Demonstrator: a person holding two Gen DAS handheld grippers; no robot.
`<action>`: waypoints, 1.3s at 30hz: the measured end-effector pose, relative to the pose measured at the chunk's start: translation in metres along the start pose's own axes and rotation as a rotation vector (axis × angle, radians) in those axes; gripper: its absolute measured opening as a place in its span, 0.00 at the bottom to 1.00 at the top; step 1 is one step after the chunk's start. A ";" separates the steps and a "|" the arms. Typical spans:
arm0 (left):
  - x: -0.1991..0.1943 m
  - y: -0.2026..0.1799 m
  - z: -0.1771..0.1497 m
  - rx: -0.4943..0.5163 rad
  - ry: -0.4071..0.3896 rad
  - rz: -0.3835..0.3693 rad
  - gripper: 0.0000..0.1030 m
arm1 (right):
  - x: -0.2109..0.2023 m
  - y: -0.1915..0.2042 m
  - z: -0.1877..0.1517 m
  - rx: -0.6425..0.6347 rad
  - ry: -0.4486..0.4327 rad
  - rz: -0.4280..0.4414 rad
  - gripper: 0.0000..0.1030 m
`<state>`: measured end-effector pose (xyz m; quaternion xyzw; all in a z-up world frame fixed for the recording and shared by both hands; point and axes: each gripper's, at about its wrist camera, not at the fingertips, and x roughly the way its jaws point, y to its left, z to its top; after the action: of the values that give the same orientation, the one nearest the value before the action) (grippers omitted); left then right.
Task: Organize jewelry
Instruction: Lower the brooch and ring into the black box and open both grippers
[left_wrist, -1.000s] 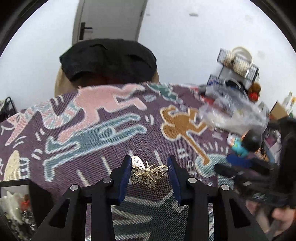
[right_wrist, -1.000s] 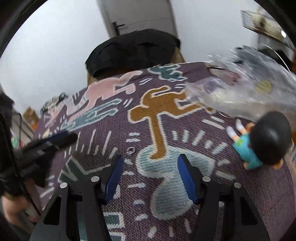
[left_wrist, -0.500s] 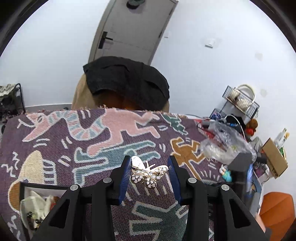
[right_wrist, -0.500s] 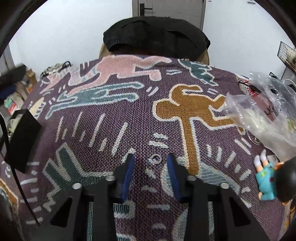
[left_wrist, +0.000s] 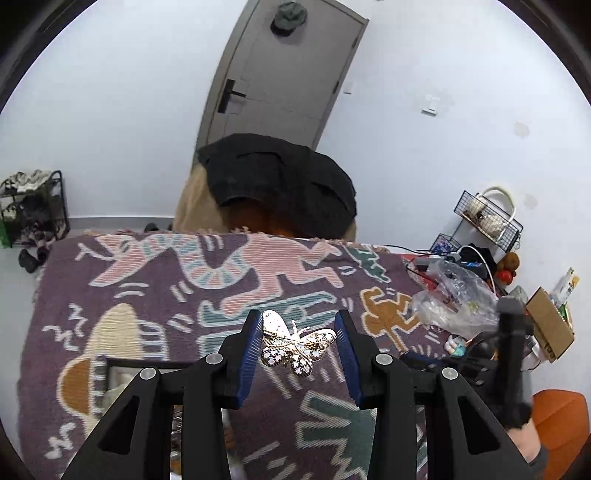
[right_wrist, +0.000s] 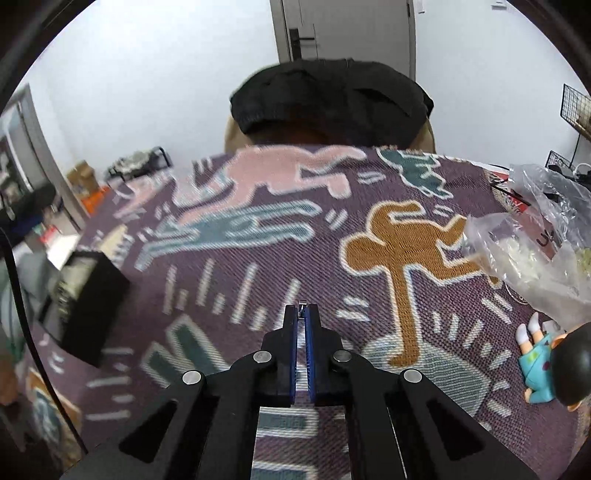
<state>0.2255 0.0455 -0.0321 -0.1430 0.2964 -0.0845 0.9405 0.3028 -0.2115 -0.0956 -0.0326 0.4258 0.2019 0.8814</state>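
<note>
My left gripper (left_wrist: 300, 334) is shut on a gold butterfly brooch (left_wrist: 295, 345) set with clear stones and holds it high above the patterned cloth (left_wrist: 155, 295). My right gripper (right_wrist: 303, 314) is shut on a small silver ring (right_wrist: 303, 304), whose edge peeks out between the blue pads, just above the cloth (right_wrist: 258, 258). A black jewelry box (right_wrist: 79, 295) stands at the left in the right wrist view; its rim (left_wrist: 147, 363) shows low in the left wrist view, mostly hidden by my left gripper.
A crinkled clear plastic bag (right_wrist: 532, 243) and a small doll in a teal dress (right_wrist: 546, 365) lie at the right. A chair with a black cover (left_wrist: 280, 184) stands behind the table. Wire baskets (left_wrist: 487, 218) and clutter sit at the far right.
My left gripper has lifted the brooch and pulled back. My right gripper has closed on the small ring that lay on the cloth and raised it.
</note>
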 end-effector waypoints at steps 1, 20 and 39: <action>-0.004 0.003 0.000 0.001 -0.004 0.008 0.40 | -0.005 0.001 0.002 0.005 -0.012 0.009 0.05; -0.022 0.049 -0.023 -0.063 0.059 0.083 0.40 | -0.029 -0.002 0.003 0.121 -0.027 0.254 0.05; -0.055 0.108 -0.033 -0.226 0.056 0.131 0.74 | -0.027 0.107 0.026 -0.008 -0.023 0.430 0.05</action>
<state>0.1693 0.1540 -0.0632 -0.2259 0.3387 0.0073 0.9133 0.2661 -0.1167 -0.0460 0.0577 0.4122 0.3871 0.8227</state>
